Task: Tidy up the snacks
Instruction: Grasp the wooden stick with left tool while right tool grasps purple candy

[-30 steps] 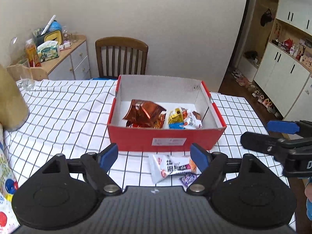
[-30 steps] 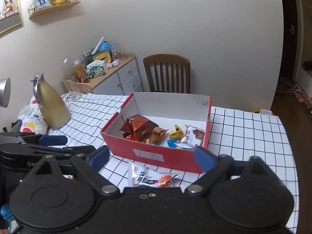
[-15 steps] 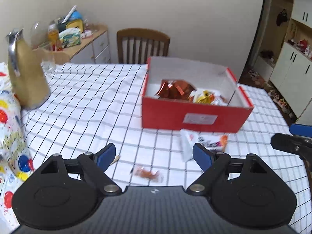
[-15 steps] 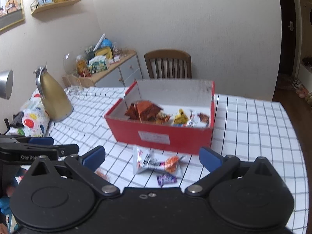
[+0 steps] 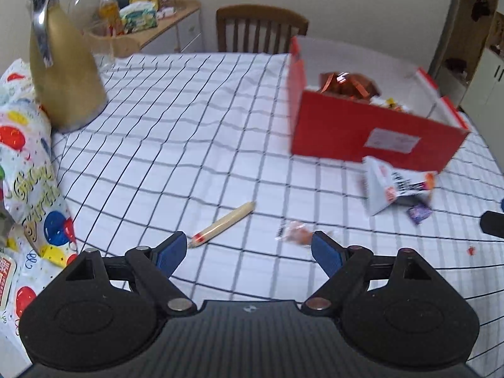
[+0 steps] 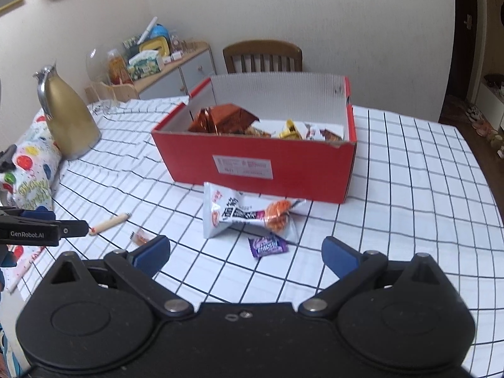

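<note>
The left gripper [image 5: 249,249] has its fingers wide with nothing held, and its view alone shows the stick snack [image 5: 222,224] up close, long way pointing to 2 o'clock. The right gripper [image 6: 245,253] is wide and empty too. Only its view looks into the red box [image 6: 252,163] at 12 o'clock, past the white snack bag [image 6: 242,211].

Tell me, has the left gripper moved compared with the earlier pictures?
Yes. In the left wrist view, the red box shifted from centre to the right, so the left gripper swung left, toward the small orange candy.
</note>
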### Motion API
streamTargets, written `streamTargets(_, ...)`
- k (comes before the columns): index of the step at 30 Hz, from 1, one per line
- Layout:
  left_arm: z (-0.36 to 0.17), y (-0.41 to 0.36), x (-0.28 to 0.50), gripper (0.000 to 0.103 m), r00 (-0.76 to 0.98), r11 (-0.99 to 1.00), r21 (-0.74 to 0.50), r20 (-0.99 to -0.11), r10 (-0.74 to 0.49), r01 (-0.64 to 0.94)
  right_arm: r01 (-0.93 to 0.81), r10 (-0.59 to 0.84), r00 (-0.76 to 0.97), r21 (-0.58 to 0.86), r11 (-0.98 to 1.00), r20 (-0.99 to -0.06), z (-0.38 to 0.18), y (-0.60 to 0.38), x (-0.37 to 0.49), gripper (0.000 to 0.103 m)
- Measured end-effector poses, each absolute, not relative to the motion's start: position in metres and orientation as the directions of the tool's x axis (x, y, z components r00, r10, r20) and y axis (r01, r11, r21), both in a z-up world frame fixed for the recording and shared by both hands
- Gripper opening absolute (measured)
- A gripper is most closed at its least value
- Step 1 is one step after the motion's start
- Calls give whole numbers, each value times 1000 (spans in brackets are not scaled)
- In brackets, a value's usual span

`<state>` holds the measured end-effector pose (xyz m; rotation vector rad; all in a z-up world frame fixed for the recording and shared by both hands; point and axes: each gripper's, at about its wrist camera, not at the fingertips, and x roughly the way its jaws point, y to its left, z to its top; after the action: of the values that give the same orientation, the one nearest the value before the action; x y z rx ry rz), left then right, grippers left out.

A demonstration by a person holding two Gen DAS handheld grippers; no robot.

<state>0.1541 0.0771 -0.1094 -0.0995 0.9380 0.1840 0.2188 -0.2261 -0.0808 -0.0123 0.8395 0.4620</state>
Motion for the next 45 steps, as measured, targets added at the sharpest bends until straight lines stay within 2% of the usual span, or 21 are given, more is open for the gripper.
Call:
streamTargets(9,-143,107,174,86,532,989,5,-843,85,-150,-347,314,539,134,928,-781,-114,-214,238,99)
streamTargets(14,-153,111,183,86,535,994,33,-841,82,-100,-329,266,526,95,940,-808,-134,-207,251,91)
streamTargets(25,-164,125,196,85,549,999,3,-836,23,-38,-322,226,489,67,945,-842,-161,-194,276,76)
streamTargets(27,-166,128,198,76,545,999,-1,-838,18,-33,-332,223,486,57,941,-845,-162,-191,277,74)
streamTargets(33,-171,129,202,62,535,1000,-19,-845,-7,-17,-363,199,476,14,931,-856,-168,-180,278,65)
streamTargets(38,-173,127,205,57,539,1000,-12,-842,-16,11,-376,193,488,-5,927,-851,-168,-175,277,59)
streamTargets(42,-174,125,209,41,533,999,-12,-845,-38,51,-394,195,488,-15,919,-851,-167,-171,277,51)
streamTargets(45,-176,121,212,38,534,996,11,-845,-35,83,-395,193,489,-18,919,-851,-167,-170,276,47)
